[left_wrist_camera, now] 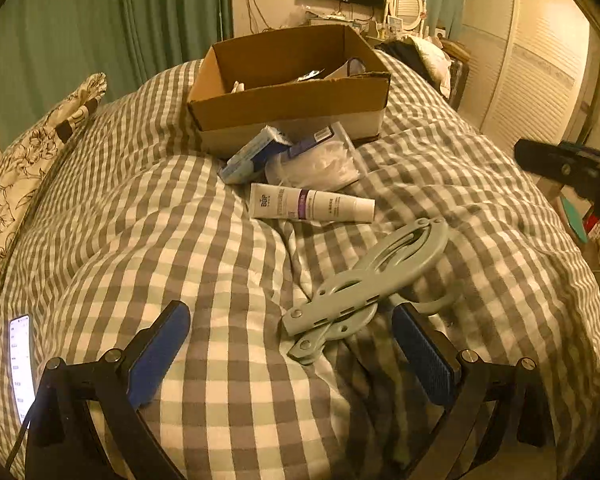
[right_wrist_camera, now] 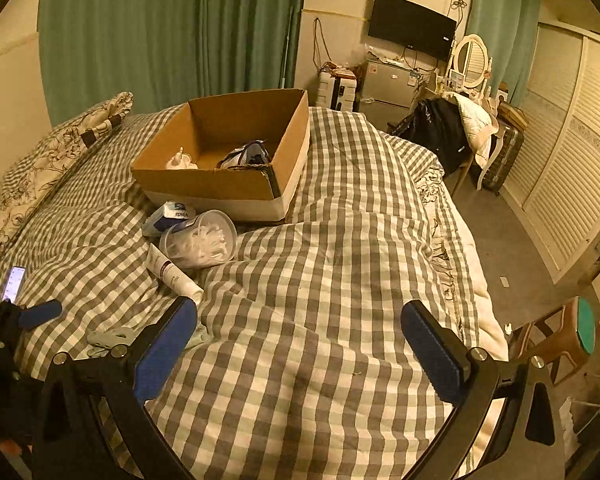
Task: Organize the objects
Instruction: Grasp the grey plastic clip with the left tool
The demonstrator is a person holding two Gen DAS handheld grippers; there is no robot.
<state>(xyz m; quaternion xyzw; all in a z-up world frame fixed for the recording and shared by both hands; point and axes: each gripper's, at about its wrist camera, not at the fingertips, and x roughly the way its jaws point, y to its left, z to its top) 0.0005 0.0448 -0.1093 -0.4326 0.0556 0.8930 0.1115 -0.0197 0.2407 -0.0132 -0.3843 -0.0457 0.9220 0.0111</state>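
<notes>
One cardboard box (left_wrist_camera: 288, 92) stands on the bed (left_wrist_camera: 228, 392), toward the far end of the checked cover, with its top open. Inside it, two items are partly visible: a small white object (right_wrist_camera: 180, 160) at the near left and a dark-and-white bundle (right_wrist_camera: 246, 156) at the near right; neither can be identified. Against the near wall of the box lie one blue-and-white tissue pack (left_wrist_camera: 252, 156), one clear tub of white pieces (left_wrist_camera: 316, 160) tipped on its side, and one white tube (left_wrist_camera: 312, 204) lying flat just in front of them. A purple-and-white label or pack (left_wrist_camera: 310, 142) shows beside the tub; whether it is a separate item cannot be told. One grey folding clip hanger (left_wrist_camera: 364, 280) lies nearer the foot of the bed, between the tube and the left hand-held gripper (left_wrist_camera: 292, 344). That gripper's fingers stand wide apart above the cover with the lower end of the hanger between them, not pressed by either pad. The right hand-held gripper (right_wrist_camera: 300, 344) is likewise spread wide over bare cover, holding nothing. One lit phone (left_wrist_camera: 20, 364) lies near the left edge of the bed, partly cut off. One patterned pillow (left_wrist_camera: 32, 160) lies along that same edge.
</notes>
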